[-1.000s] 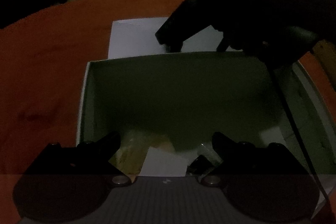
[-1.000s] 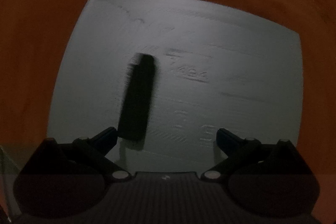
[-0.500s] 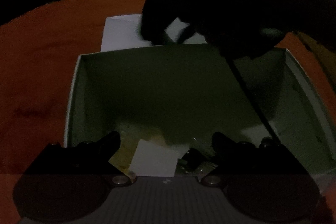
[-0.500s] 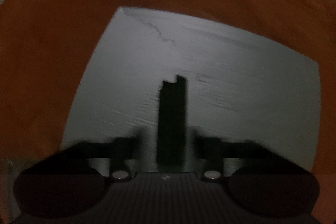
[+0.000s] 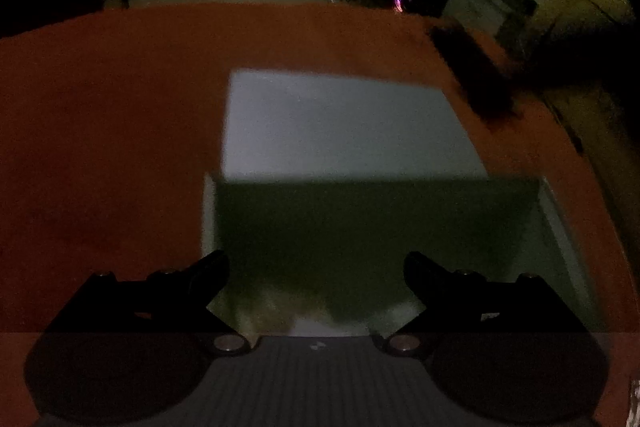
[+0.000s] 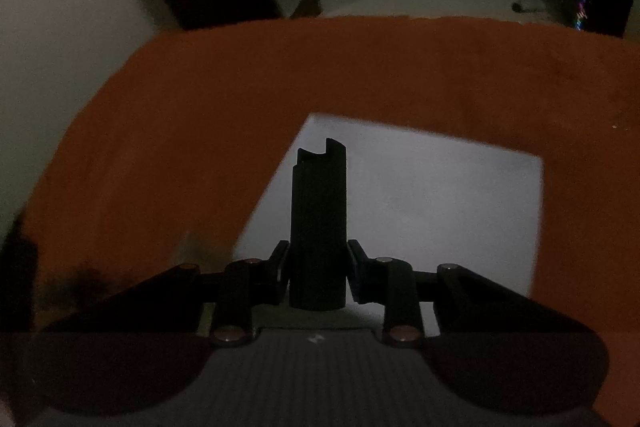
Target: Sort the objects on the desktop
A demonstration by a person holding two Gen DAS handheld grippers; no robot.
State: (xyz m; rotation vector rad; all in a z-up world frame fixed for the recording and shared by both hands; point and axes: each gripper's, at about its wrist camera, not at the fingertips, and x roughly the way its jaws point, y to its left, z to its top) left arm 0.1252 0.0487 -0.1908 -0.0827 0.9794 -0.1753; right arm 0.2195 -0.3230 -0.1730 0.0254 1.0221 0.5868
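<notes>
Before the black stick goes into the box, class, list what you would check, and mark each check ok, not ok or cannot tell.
1. Right tool shut on the stick: ok, a pad presses on each side.
2. Stick lifted off the white sheet: ok, it hangs above the sheet and the red cloth.
3. Box open on top: ok, no lid covers it.
4. Left tool empty: ok, its jaws stand wide apart with nothing between them.
5. Left tool out of the drop path: not ok, it hangs over the box's near end.
6. Free room on the box floor: cannot tell, too dark.
</notes>
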